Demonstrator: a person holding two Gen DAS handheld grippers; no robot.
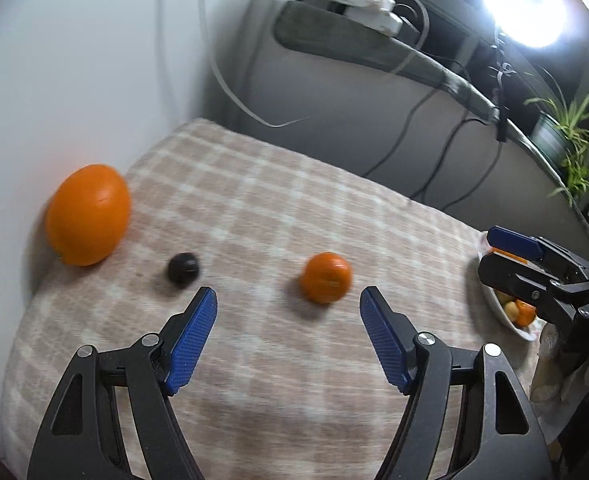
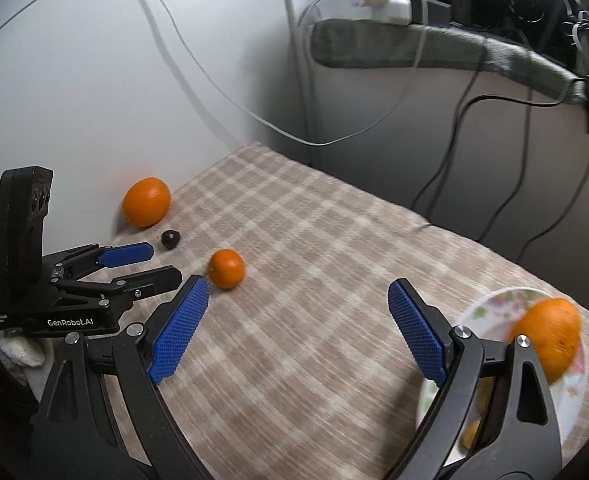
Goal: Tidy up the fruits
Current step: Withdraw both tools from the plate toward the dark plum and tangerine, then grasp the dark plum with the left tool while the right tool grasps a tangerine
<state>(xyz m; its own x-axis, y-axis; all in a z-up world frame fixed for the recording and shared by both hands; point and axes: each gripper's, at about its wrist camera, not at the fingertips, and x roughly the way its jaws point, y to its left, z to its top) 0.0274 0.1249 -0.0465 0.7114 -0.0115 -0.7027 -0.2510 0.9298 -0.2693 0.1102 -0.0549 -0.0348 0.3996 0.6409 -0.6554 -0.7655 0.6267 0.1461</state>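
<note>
Small round orange tangerine lies loose on the beige checked cloth, just ahead of the left gripper — jaws wide, empty. Right gripper, spread too, hovers beside the floral white bowl; an off-centre pinch could roll it away.

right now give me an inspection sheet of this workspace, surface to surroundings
surface: checked beige cloth covers the table, set against a white wall.
job's things: large orange by the wall; small dark fruit beside it; small orange mid-cloth; floral bowl at the right edge, holding an orange and more fruit.
clutter: nothing seen.
grippers: left tool open, empty, small orange just ahead of it; right tool open, empty, beside the bowl.
cables: black and white leads hang behind the table from a power strip.
surroundings: grey padded ledge, potted plant, bright lamp.
</note>
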